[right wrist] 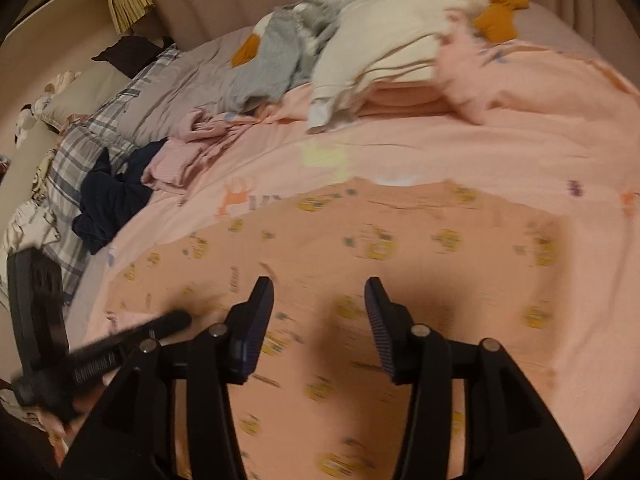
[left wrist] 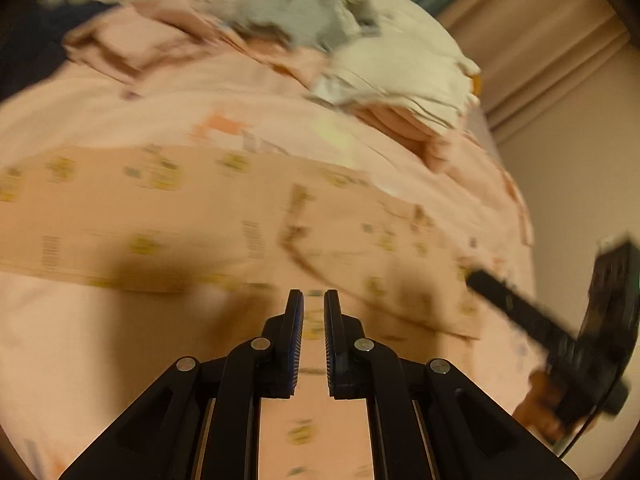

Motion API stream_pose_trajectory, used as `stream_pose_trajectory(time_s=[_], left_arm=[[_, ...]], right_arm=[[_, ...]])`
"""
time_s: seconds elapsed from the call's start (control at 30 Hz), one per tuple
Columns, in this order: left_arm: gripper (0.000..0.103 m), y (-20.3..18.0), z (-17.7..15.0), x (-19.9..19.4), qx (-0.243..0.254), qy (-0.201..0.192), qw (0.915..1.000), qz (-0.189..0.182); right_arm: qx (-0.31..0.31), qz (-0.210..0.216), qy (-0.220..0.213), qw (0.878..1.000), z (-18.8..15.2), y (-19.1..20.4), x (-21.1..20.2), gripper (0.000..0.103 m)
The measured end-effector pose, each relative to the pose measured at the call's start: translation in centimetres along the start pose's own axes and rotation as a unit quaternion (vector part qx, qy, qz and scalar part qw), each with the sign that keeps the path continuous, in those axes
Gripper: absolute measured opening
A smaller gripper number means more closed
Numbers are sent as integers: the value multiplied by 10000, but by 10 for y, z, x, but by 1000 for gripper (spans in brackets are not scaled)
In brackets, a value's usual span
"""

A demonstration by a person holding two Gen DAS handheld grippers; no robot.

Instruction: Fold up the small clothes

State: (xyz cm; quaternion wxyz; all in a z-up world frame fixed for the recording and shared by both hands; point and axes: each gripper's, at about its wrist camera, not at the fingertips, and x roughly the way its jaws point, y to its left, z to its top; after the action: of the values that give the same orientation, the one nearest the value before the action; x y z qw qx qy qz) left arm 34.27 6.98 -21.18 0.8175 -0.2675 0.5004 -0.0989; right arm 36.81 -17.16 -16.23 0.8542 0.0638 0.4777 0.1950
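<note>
Tools (right wrist: 319,312) above flat peach garment (right wrist: 400,248)

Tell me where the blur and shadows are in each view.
Left wrist view: heavy motion blur smears the printed garment and the plush goose; the left hand-held gripper stays sharp. Right wrist view: milder blur; a dark shadow lies on the garment ahead of the right hand-held gripper.

**Bed under a pink printed cover**

The bed (right wrist: 500,148) wears a pale pink cover with small animal prints. A peach garment with yellow motifs (right wrist: 400,248) lies spread flat on it. Farther back rest a crumpled navy garment (right wrist: 108,200), a rumpled pink garment (right wrist: 188,152), a stack of folded cream and peach clothes (right wrist: 384,76), and a grey-and-white plush goose (right wrist: 280,52).
</note>
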Motion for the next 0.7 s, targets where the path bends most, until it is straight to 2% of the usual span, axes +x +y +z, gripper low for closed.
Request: stream_pose_trajectory(time_s=[0.1,0.2,0.27,0.43,0.5,0.57,0.63,0.7], left_arm=[[5,-14,4,39,82,339,9993,140],[5,-24,7,68,193,208,9987,418],[5,-22,10,79,60,215,9983,544],[5,-2,11,79,-440,146,9987,200],[17,2,9,72,-453,98,9988,142],[45,1,9,66,-401,-5,9986,357],[51,5,9,56,-474,-219,9974,488],[51,9,12,54,-534,-166,9981,240]], right_arm=[[115,-278,12,9995,-17,-40,-20,52],[342,-544,5,9979,-43,-83,-36,52],[501,-754,31,9959,-59,-108,-42,54],[761,-1022,193,9917,-79,-152,-40,54],[929,-1030,237,9901,-83,-163,-35,54],[1010,-962,242,9899,-86,-170,-33,54],[1067,-877,253,9901,-88,-172,-31,54],[1098,-822,248,9902,-91,-170,-29,54]])
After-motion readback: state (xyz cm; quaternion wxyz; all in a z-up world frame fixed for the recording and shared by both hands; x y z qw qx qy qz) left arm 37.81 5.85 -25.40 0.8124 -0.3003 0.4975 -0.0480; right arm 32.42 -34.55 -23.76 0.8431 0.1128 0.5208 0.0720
